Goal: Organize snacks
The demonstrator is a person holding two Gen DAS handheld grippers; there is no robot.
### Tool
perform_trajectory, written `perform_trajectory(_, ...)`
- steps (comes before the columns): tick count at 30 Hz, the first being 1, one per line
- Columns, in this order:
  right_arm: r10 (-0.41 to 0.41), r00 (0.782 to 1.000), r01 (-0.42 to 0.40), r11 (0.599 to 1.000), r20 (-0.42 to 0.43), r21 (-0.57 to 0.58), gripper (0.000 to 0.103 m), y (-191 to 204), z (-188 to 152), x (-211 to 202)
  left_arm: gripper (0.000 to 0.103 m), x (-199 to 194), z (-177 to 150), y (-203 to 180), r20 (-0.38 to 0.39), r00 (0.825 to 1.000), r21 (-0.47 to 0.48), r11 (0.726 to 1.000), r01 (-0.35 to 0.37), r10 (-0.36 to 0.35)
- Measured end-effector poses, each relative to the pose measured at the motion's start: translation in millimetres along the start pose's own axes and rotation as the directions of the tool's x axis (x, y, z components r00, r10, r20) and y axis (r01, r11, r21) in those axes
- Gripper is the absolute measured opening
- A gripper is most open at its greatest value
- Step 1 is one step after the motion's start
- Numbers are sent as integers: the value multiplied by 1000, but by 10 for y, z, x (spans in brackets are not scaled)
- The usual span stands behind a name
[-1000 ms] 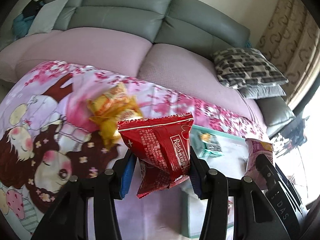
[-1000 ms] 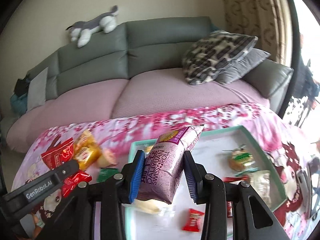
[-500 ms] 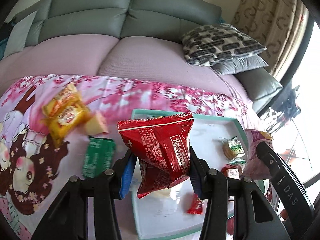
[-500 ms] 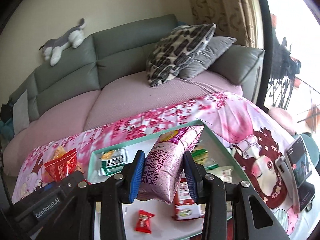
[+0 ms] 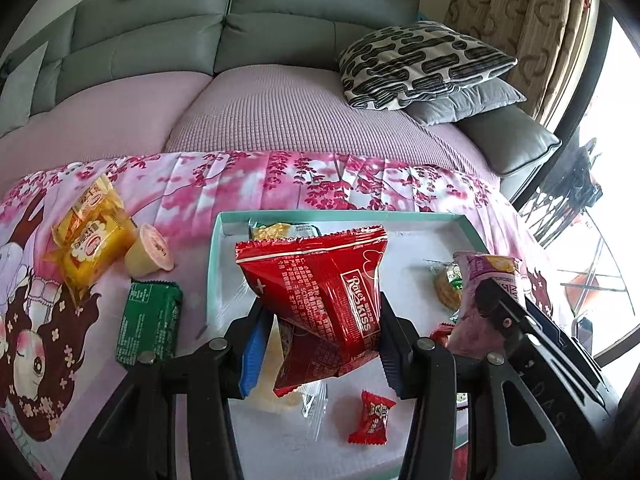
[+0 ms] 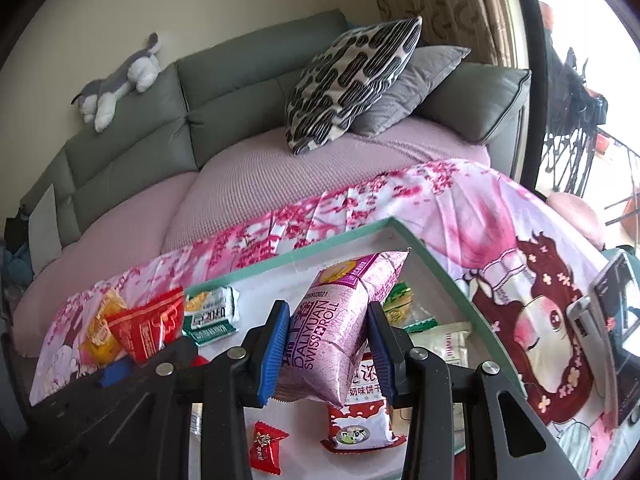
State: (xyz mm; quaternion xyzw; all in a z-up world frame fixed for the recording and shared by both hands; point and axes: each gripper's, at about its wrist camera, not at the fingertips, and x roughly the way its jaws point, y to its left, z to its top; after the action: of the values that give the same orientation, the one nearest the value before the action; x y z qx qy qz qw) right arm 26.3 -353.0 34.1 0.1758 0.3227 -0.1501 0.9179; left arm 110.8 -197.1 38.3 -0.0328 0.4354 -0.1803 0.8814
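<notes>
My left gripper (image 5: 320, 344) is shut on a red Kiss snack bag (image 5: 324, 292) and holds it above the teal-rimmed white tray (image 5: 224, 224). My right gripper (image 6: 328, 352) is shut on a purple Swiss Roll pack (image 6: 340, 328), above the tray's (image 6: 432, 264) right part. The tray holds several small snacks, among them a red candy (image 5: 372, 416) and a red-and-white biscuit pack (image 6: 360, 420). The right gripper with the purple pack also shows in the left wrist view (image 5: 484, 296), and the red bag in the right wrist view (image 6: 148, 328).
On the pink cartoon cloth (image 5: 40, 320) left of the tray lie yellow packs (image 5: 88, 240), a pudding cup (image 5: 150, 250) and a green pack (image 5: 148, 324). A phone (image 6: 616, 320) lies on the cloth at right. A sofa (image 5: 280, 112) with cushions stands behind.
Both grippers have swung to the right over the tray, each still holding its pack. The tray and its snacks now fill the middle of both views.
</notes>
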Motion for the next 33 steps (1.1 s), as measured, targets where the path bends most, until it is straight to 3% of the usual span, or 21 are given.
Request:
perform_trajectory(18, -5, 998, 5, 1000, -66, 7, 42, -24, 7, 366, 51, 219, 72, -7, 6, 1000, 11, 1000, -5, 5)
perform_trajectory(33, -28, 998, 26, 999, -62, -24, 45, 7, 31, 338, 52, 239, 94, 3, 6, 1000, 1, 1000, 14, -14)
